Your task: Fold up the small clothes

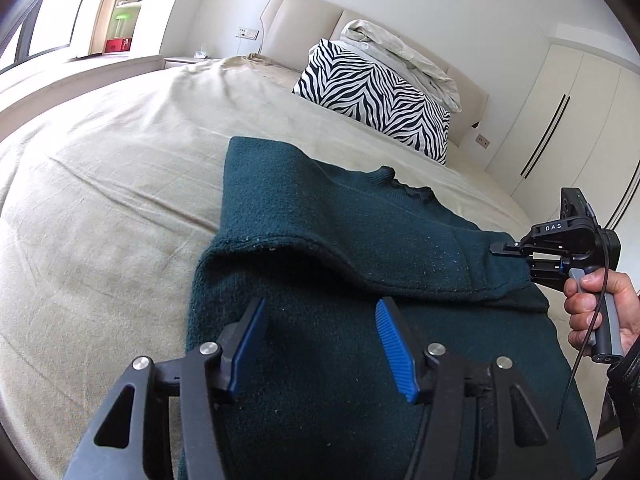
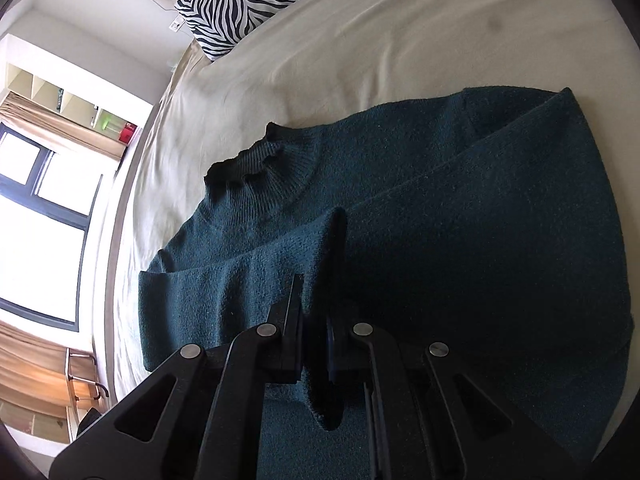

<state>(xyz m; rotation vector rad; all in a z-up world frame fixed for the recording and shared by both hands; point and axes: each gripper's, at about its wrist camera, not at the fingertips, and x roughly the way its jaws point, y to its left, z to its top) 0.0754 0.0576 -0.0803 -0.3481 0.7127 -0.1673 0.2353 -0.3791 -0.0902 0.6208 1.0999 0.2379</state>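
A dark green knitted sweater (image 1: 320, 216) is spread on a bed covered by a beige sheet (image 1: 112, 168), its ruffled collar (image 1: 412, 190) turned toward the headboard (image 1: 304, 12). One sleeve has been laid across the body of the garment, so that a folded edge runs over the chest.

The left gripper (image 1: 320, 320) is held just above the lower part of the sweater with its blue-padded fingers (image 1: 394, 344) spread wide apart, and nothing is gripped between them. The right gripper (image 2: 316, 320) is seen pressed together on a fold of the sweater, a ridge of green knit being pinched between its black fingers (image 2: 292, 316); the exact depth of that bite is hard to judge because the fabric there lies in shadow. In the left wrist view the same tool is seen at the sweater's right edge, its handle held in the person's right hand (image 1: 592, 312).

A zebra-striped pillow (image 1: 380, 100) is propped near the headboard, well apart from the sweater, with a crumpled pale duvet (image 1: 400, 52) piled behind it. A white wardrobe (image 1: 576, 120) stands beside the bed
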